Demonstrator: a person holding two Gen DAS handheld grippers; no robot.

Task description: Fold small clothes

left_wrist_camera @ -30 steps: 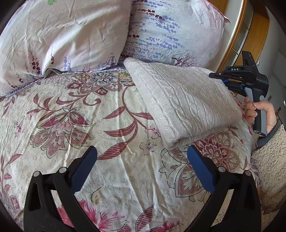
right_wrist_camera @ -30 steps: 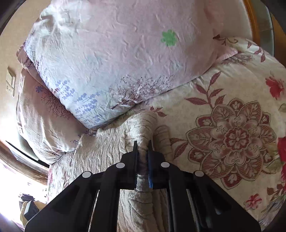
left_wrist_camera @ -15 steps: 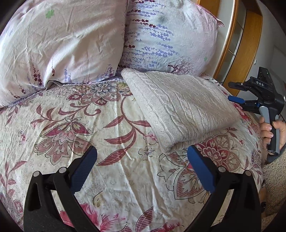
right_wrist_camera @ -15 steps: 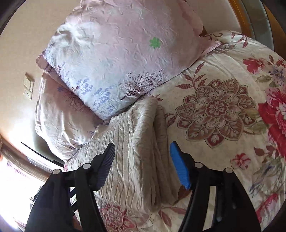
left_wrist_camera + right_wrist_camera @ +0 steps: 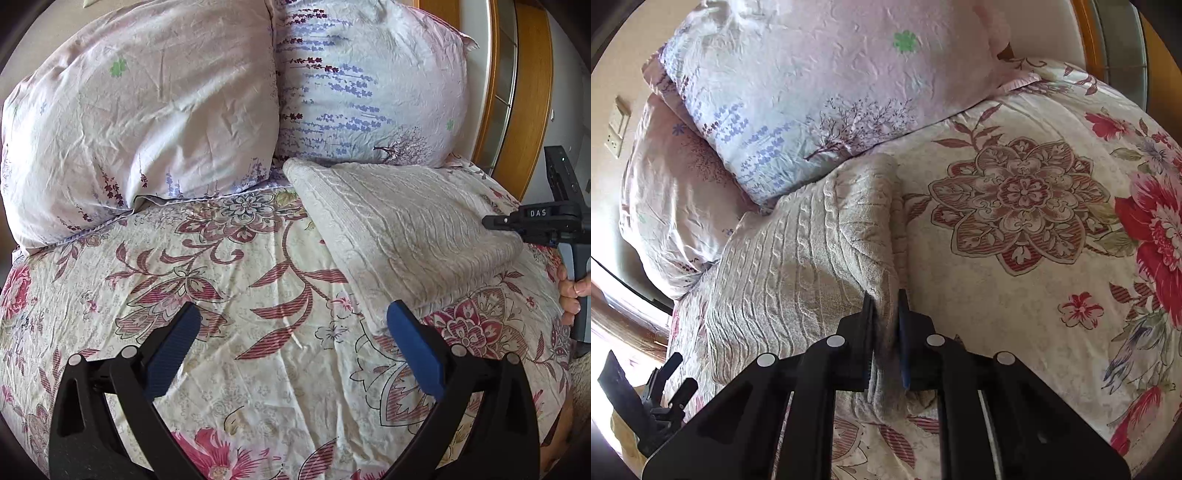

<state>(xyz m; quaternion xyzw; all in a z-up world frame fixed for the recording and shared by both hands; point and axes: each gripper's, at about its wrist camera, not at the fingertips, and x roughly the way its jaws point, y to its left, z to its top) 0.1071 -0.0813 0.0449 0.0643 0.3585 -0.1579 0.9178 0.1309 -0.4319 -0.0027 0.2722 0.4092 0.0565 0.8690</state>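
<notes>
Folded cream cable-knit sweater (image 5: 402, 229) on the floral bedspread (image 5: 229, 302), upper right of centre in the left wrist view, far corner tucked against the base of the lavender-print pillow (image 5: 365, 85). Long axis running diagonally, from the pillows at upper centre down toward the lower right of that frame. Second pillow (image 5: 140, 122), pinkish, at upper left, well apart from the garment.

Right gripper (image 5: 886, 317) nearly closed, clamped on a bunched edge of the sweater (image 5: 820, 258) at the centre-bottom of the right wrist view; knit squeezed between the two fingers, fabric rising in a ridge from the pinch toward the pillow at upper centre. Seen from the left wrist view, the same tool at the far right edge of the frame, at the sweater's right-hand side, handle in the person's hand (image 5: 570, 291).

Left gripper (image 5: 291, 343) spread wide, nothing between the fingers, poised over bare bedspread at bottom centre. Near corner of the sweater just beside the right-hand blue pad (image 5: 413, 350), slightly up and to the right of the opening; whether touching, not clear.

Judgement: garment already in a compact rectangle, so likely a last fold or a lift. Pivotal relation: sweater up and right of the empty left gripper, near corner closest, opposite side already held by the right. Short reach toward the right of frame probably enough for a two-point hold along the long axis. Risk: thick knit layers slipping apart if only the top layer caught.
</notes>
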